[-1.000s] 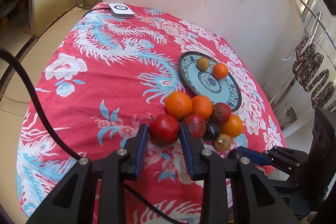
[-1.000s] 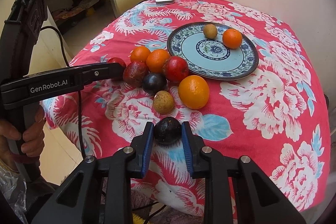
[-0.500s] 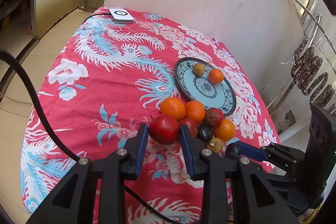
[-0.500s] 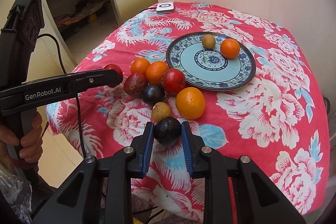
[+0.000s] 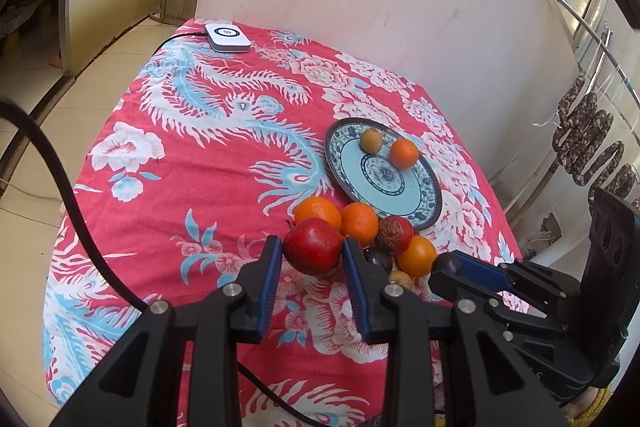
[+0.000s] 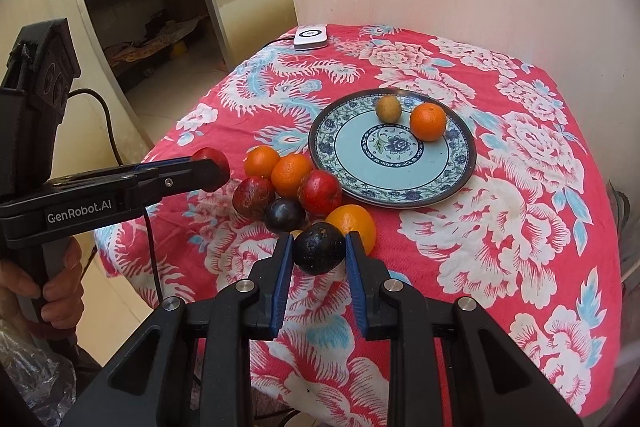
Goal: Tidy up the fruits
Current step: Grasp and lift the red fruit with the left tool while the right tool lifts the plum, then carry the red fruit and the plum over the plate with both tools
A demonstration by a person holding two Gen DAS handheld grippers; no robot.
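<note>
My left gripper (image 5: 310, 253) is shut on a red apple (image 5: 313, 245) and holds it above the tablecloth, near the fruit pile. My right gripper (image 6: 318, 254) is shut on a dark round fruit (image 6: 319, 247), lifted in front of the pile. The blue patterned plate (image 6: 456, 171) holds a small brown fruit (image 6: 388, 109) and a tangerine (image 6: 427, 121). The pile (image 6: 292, 187) beside the plate has oranges, red fruits and a dark plum. The plate (image 5: 424, 203) also shows in the left wrist view.
A red floral cloth (image 5: 200, 147) covers the table against a pale wall. A white device (image 5: 227, 37) with a cable lies at the far corner. The left gripper's black cable (image 5: 60, 179) hangs at the left. Sausages (image 5: 588, 143) hang at the right.
Both grippers have risen and drawn back with their fruits: the apple and the dark fruit now hang above the cloth. The pile and plate have not moved.
</note>
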